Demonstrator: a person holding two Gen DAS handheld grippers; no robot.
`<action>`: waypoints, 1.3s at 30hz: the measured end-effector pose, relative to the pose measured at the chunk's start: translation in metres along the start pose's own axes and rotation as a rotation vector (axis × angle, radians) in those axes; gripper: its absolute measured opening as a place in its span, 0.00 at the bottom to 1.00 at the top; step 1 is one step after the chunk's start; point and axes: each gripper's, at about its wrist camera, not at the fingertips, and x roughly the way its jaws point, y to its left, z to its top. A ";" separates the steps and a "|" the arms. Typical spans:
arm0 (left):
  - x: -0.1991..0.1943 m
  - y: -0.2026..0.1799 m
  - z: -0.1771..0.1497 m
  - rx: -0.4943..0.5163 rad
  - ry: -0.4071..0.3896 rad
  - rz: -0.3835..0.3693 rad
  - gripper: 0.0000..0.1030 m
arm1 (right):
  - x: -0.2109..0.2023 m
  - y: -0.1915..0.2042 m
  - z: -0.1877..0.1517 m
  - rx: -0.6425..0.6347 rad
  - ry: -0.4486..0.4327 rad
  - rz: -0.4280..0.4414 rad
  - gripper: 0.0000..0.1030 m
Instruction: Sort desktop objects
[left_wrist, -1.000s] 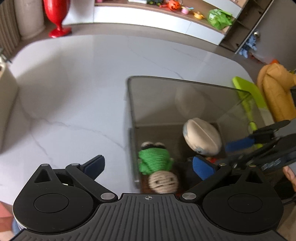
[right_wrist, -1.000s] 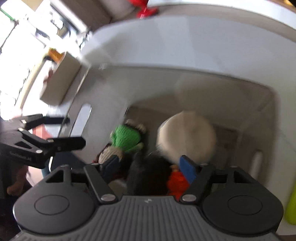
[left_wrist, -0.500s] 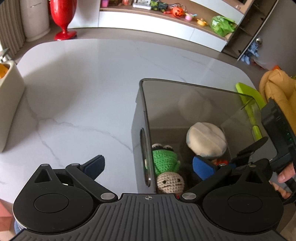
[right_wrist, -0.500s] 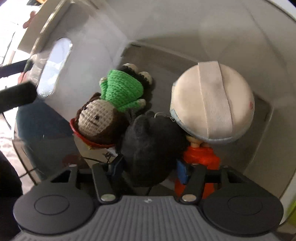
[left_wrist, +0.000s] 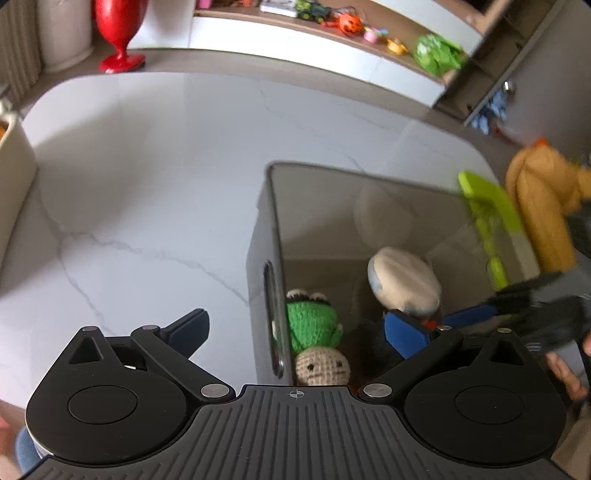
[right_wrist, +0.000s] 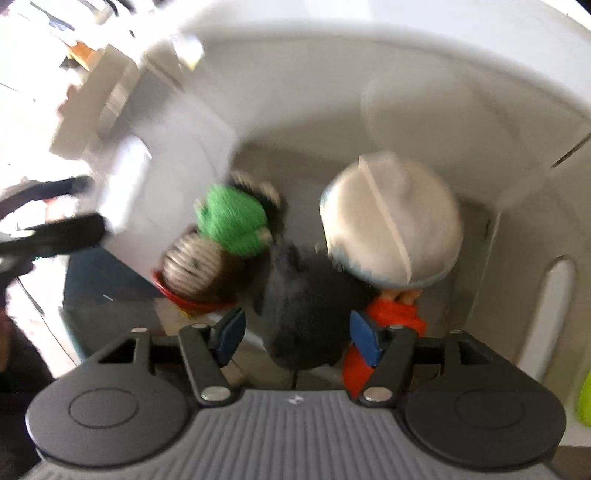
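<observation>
A grey see-through bin (left_wrist: 369, 173) stands on the white marble table. In it lie a crochet doll (left_wrist: 314, 325) with a green body, a figure with a big cream round head (left_wrist: 402, 280) and a black plush (right_wrist: 306, 306). My right gripper (right_wrist: 295, 332) hangs over the bin from the right, blurred in the left wrist view (left_wrist: 480, 306). Its jaws are opening; the black plush lies between them, and the pads are off it. The doll (right_wrist: 232, 221) and the cream head (right_wrist: 391, 229) lie just beyond. My left gripper (left_wrist: 295, 332) is open and straddles the bin's near left wall without touching it.
The marble table (left_wrist: 147, 184) stretches left of the bin. A cream container (left_wrist: 14, 177) sits at its left edge. A lime green object (left_wrist: 487, 214) and an orange-yellow cloth (left_wrist: 543, 199) lie by the bin's right side. A red vase (left_wrist: 118, 33) stands on the floor beyond.
The right gripper has pulled back up from deep in the bin and its jaws have spread off the black plush, which stays inside. The left gripper has hardly moved.
</observation>
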 end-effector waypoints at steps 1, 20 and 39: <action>0.000 0.007 0.003 -0.041 0.002 -0.033 1.00 | -0.016 -0.003 -0.004 0.010 -0.071 0.019 0.69; 0.034 0.030 0.019 -0.220 -0.009 -0.224 0.58 | -0.045 -0.095 -0.069 0.278 -0.451 -0.094 0.19; 0.022 0.021 0.040 -0.137 -0.125 0.015 0.78 | -0.028 -0.073 -0.054 0.218 -0.501 -0.153 0.27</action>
